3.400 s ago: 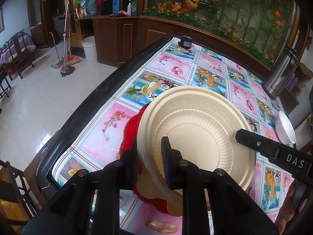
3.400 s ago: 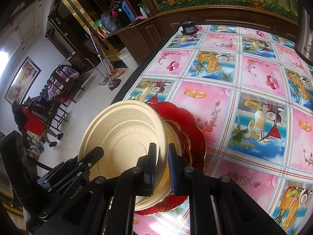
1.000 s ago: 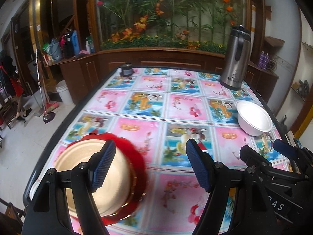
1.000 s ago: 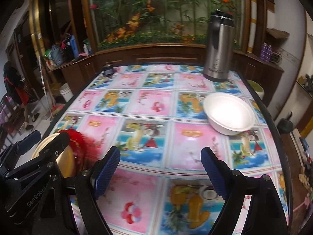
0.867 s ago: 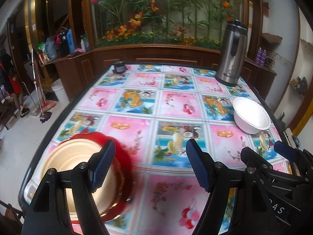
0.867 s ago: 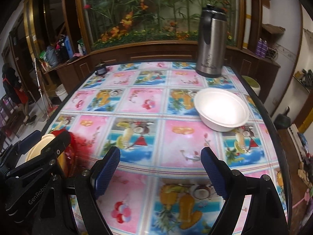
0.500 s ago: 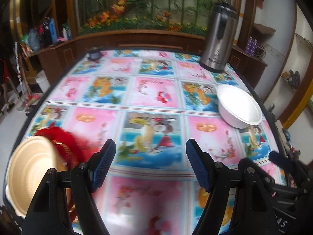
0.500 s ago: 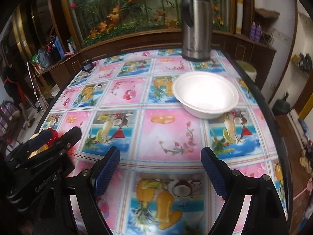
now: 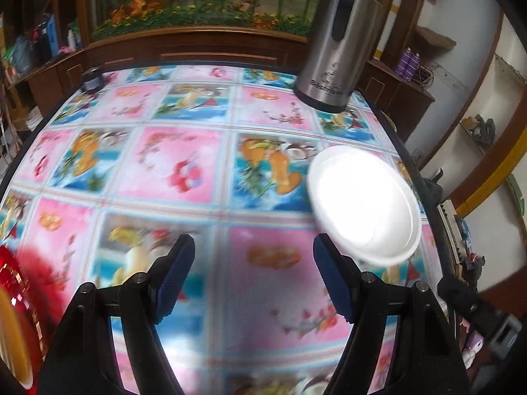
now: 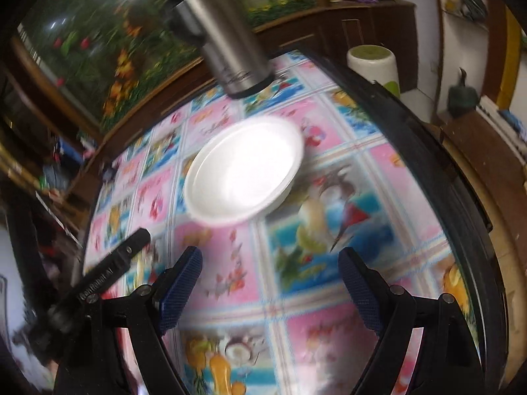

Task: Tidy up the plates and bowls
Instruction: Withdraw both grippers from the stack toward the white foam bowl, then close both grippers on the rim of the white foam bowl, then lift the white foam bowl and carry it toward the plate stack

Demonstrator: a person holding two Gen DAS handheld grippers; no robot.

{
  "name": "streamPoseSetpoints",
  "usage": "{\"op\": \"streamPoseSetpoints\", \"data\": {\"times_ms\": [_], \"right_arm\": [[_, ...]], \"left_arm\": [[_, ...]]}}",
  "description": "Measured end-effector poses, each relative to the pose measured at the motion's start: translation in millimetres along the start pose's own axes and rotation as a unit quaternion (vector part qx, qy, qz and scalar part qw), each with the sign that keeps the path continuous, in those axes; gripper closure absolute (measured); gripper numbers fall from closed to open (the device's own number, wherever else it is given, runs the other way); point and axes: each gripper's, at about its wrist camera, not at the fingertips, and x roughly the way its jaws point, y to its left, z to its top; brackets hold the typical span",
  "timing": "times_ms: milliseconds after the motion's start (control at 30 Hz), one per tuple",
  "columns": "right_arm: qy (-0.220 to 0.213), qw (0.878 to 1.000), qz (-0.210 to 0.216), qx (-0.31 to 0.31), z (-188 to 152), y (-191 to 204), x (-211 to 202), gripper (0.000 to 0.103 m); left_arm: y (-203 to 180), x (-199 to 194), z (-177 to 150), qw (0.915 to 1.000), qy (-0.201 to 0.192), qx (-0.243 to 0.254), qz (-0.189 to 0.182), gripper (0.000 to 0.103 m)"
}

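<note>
Since the white bowl [image 10: 243, 171] lies dead ahead of my right claw [image 10: 270, 283], nearer than left claw [image 9: 253, 276]; both released, empty.

Cloth [image 9: 184, 164]: glossy, smooth, printed plastic-looking sheet.
Bowl [image 10: 243, 171]: white, smooth, sheen under the light.
Flask [image 9: 339, 46]: brushed metal body, black plastic handle.
Plate [image 9: 13, 273]: red, glossy, glassy-looking.
My pads [image 10: 181, 286]: blue, ribbed, matt; my arms are black plastic.
Cabinets [image 9: 204, 52]: brown polished wood.
</note>
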Motion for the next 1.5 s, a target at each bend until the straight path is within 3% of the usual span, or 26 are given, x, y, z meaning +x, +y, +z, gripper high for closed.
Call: {"op": "streamPoseSetpoints", "data": {"times_ms": [233,567,633,700,767,800,867,1500], "right_arm": [[0.002,0.999,0.02,0.041,43,-19,23,0.017],[0.027,0.996,0.021,0.08,59,-32,70,0.045],[0.03,0.996,0.017,0.08,58,-32,75,0.057],[0.046,0.996,0.017,0.074,55,-30,85,0.066],[0.053,0.995,0.021,0.076,51,-29,89,0.084],[0.051,0.996,0.026,0.074,50,-27,89,0.087],[0.051,0.996,0.03,0.063,46,-20,87,0.095],[0.001,1.0,-0.016,-0.01,-15,24,22,0.094]], "left_arm": [[-26,29,19,0.9999,0.013,0.004,-0.011,0.029],[-42,57,20,0.9994,0.025,0.024,0.006,0.029],[-40,63,19,0.9992,0.032,0.022,0.009,0.044],[-39,70,17,0.9986,0.047,0.022,0.007,0.07],[-38,72,13,0.9982,0.054,0.025,-0.008,0.08],[-40,70,11,0.9981,0.053,0.031,-0.009,0.087],[-43,65,7,0.998,0.05,0.039,-0.005,0.088],[-9,-8,-41,0.9983,0.016,0.054,-0.019,0.088]]}}
